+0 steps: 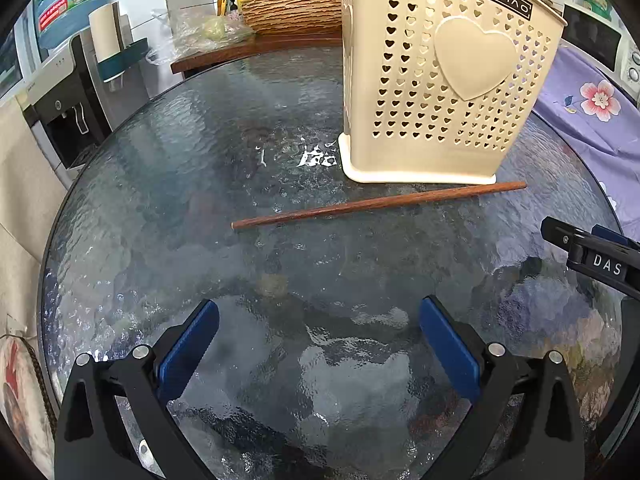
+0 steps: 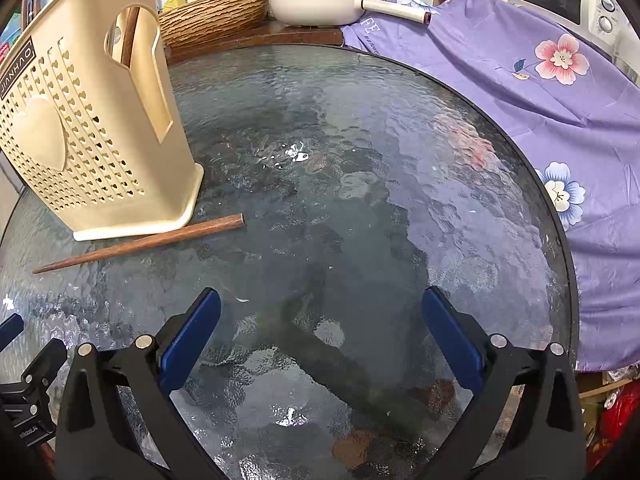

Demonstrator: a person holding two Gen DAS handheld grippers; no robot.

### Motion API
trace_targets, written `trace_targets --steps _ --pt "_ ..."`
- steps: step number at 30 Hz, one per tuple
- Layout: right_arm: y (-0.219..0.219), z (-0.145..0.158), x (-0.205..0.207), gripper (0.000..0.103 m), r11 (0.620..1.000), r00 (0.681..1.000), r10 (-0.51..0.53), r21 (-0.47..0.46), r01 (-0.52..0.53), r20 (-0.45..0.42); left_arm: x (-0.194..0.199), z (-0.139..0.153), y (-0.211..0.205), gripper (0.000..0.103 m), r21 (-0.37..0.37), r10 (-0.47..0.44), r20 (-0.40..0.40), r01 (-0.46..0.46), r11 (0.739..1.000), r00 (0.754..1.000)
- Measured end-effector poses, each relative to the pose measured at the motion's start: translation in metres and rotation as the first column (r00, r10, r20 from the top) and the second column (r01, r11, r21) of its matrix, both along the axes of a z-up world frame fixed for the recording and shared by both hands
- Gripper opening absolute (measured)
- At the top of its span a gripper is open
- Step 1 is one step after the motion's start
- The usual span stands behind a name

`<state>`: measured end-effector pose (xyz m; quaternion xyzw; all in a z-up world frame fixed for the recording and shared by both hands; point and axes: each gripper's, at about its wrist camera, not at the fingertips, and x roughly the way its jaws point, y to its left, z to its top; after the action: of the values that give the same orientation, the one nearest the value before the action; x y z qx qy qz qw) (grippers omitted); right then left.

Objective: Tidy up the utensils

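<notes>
Left gripper point(image 1: 319, 314): jaws spread wide, nothing btwn the blue pads, hovering over the glass table point(image 1: 160, 184). Chopstick point(image 1: 378, 204) lies flat ahead of it, well apart, slightly right of its centre line. Long axis runs crosswise to the fingers: thin tip to the left and nearer, thick butt to the right and farther. Just beyond the stick, touching or nearly so at the base, the cream holder point(image 1: 448, 72) stands upright w/ heart cut-outs and a JIANHAO label.

Right gripper point(image 2: 321, 304): also spread, empty. From here the chopstick point(image 2: 140, 242) sits ahead-left, butt end closest to this tool, tip pointing away left. Holder point(image 2: 92, 120) is far left.

View diffs: only the right wrist cam looks through the holder's side slot, showing a brown stick point(image 2: 129, 36) standing inside; rest of contents can't tell. It also shows a white pan point(image 2: 320, 6) and purple floral cloth point(image 2: 540, 92) beyond-right. Left cam shows the right gripper's body point(image 1: 596, 256) at its right edge, and a water dispenser point(image 1: 60, 108) far left.
</notes>
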<state>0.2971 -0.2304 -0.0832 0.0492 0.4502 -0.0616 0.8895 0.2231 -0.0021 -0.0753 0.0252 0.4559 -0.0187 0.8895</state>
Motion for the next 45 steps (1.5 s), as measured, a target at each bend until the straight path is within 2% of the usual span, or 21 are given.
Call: trace_targets --steps 45 --pt "-0.0009 -0.0009 -0.0019 0.098 1.0 1.0 0.005 0.003 -0.005 0.004 -0.0068 0.0005 -0.0003 0.098 -0.001 0.018 0.004 -0.018 1.0 1.0"
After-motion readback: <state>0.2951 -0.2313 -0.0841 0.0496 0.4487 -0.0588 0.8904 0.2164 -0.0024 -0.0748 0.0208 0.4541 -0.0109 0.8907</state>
